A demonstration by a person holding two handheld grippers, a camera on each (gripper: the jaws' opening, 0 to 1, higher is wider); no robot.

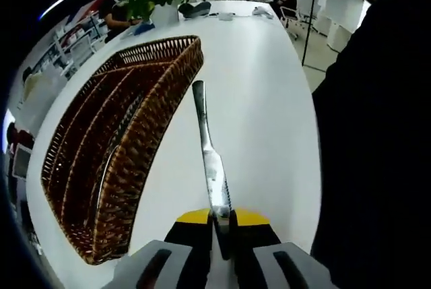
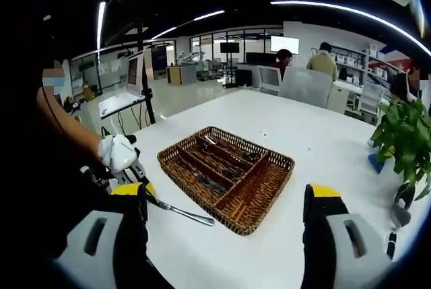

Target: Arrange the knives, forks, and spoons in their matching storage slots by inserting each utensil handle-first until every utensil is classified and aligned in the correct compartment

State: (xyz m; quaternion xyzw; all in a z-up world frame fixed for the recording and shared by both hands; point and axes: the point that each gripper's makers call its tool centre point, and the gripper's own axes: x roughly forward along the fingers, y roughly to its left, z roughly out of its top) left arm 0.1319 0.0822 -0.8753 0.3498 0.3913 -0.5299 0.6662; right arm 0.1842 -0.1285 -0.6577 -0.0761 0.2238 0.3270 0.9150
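left gripper [image 1: 221, 225] clamps knife [image 1: 207, 147] by its blade, handle pointing far | wicker tray [image 1: 145, 134] just left of knife | right gripper [image 2: 225, 201] jaws apart, empty, near tray | white table [image 1: 269, 100]

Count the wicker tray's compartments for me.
4: three long slots running side by side down the wicker tray, plus one crosswise slot at its end nearer the plant. Contents may hide dividers.
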